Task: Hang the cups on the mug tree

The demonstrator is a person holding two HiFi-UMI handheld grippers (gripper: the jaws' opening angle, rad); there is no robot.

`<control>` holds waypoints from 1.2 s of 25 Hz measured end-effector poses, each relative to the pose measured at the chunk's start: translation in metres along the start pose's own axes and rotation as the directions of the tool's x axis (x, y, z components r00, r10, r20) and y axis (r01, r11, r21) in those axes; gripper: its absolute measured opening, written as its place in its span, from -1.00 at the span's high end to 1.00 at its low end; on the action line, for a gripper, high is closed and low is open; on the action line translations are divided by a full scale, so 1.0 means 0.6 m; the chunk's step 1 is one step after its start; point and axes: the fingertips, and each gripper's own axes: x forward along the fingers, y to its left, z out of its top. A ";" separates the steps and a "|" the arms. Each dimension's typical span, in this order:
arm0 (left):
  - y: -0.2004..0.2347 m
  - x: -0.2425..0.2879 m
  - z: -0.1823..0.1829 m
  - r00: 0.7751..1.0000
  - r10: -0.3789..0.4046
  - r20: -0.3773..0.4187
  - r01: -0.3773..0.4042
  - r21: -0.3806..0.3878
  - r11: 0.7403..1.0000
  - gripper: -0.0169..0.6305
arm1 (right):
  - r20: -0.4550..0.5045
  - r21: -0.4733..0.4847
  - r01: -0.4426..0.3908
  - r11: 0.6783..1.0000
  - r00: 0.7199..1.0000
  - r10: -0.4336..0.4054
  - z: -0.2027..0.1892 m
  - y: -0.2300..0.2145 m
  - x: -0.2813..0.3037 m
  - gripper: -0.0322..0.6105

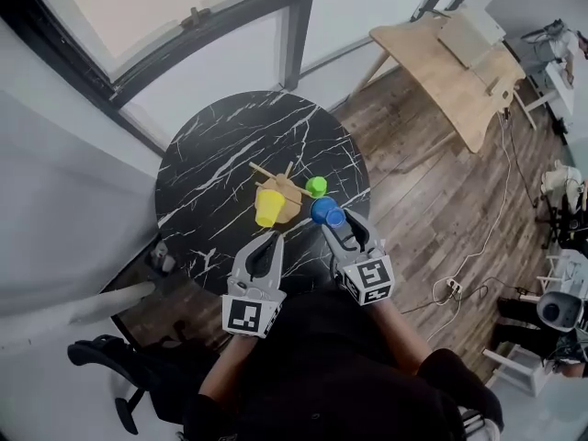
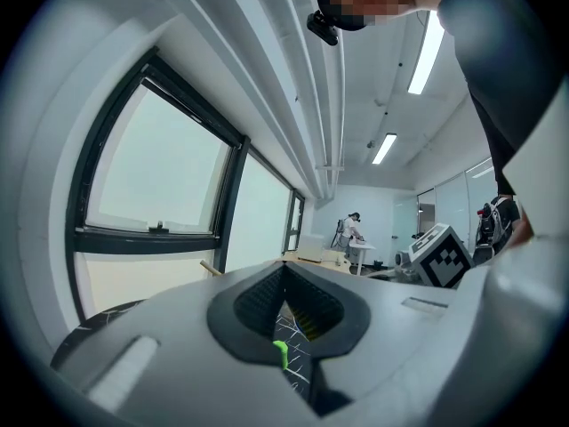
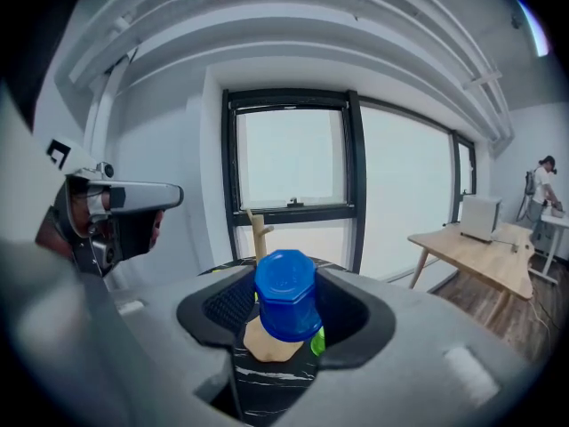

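A wooden mug tree (image 1: 283, 189) stands mid-way on the round black marble table (image 1: 211, 154). A yellow cup (image 1: 267, 207) is at its left side and a green cup (image 1: 316, 186) at its right; whether they hang or rest I cannot tell. My right gripper (image 1: 333, 219) is shut on a blue cup (image 1: 327, 212), held above the table's near edge. In the right gripper view the blue cup (image 3: 287, 294) fills the jaws, bottom towards the camera, with the tree's post (image 3: 259, 232) behind. My left gripper (image 1: 275, 240) is shut and empty, just left of the right one.
A light wooden table (image 1: 450, 72) stands at the back right on the wood floor. Large windows (image 1: 184, 26) run behind the marble table. A black chair base (image 1: 110, 356) is at the lower left. Cables (image 1: 478, 246) trail at the right. A person (image 2: 354, 229) stands far off.
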 end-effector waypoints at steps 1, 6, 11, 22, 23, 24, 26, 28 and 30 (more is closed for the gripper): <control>0.002 0.001 0.000 1.000 0.003 -0.003 -0.003 0.000 1.000 0.94 | 0.012 0.002 -0.007 1.000 1.000 0.007 0.008 0.001 -0.006 0.25; 0.005 0.002 0.006 1.000 0.010 0.012 -0.010 0.012 1.000 0.94 | 0.103 0.017 -0.042 0.999 0.994 0.040 0.056 0.009 -0.032 0.25; 0.006 0.000 0.011 0.999 0.027 0.017 -0.027 0.010 1.000 0.94 | 0.195 0.004 -0.077 0.997 0.978 0.074 0.113 0.020 -0.043 0.25; 0.007 0.002 0.015 0.998 0.057 0.012 -0.058 0.024 0.998 0.94 | 0.196 0.001 -0.133 0.991 0.972 0.131 0.113 0.030 -0.018 0.25; 0.007 0.002 0.014 0.998 0.060 0.012 -0.061 0.022 0.998 0.94 | 0.193 0.001 -0.136 0.991 0.972 0.133 0.111 0.030 -0.016 0.25; 0.007 0.002 0.014 0.998 0.062 0.011 -0.063 0.024 0.998 0.94 | 0.191 0.001 -0.139 0.990 0.972 0.136 0.109 0.030 -0.014 0.25; 0.008 0.003 0.014 0.998 0.066 0.011 -0.067 0.028 0.997 0.94 | 0.189 0.005 -0.144 0.990 0.972 0.140 0.107 0.030 -0.007 0.25; 0.009 0.005 0.016 0.997 0.071 0.011 -0.072 0.028 0.997 0.94 | 0.186 0.008 -0.151 0.989 0.972 0.147 0.105 0.029 0.001 0.25; 0.009 0.006 0.014 0.997 0.076 0.006 -0.076 0.025 0.997 0.94 | 0.182 0.005 -0.157 0.988 0.971 0.154 0.104 0.030 0.011 0.25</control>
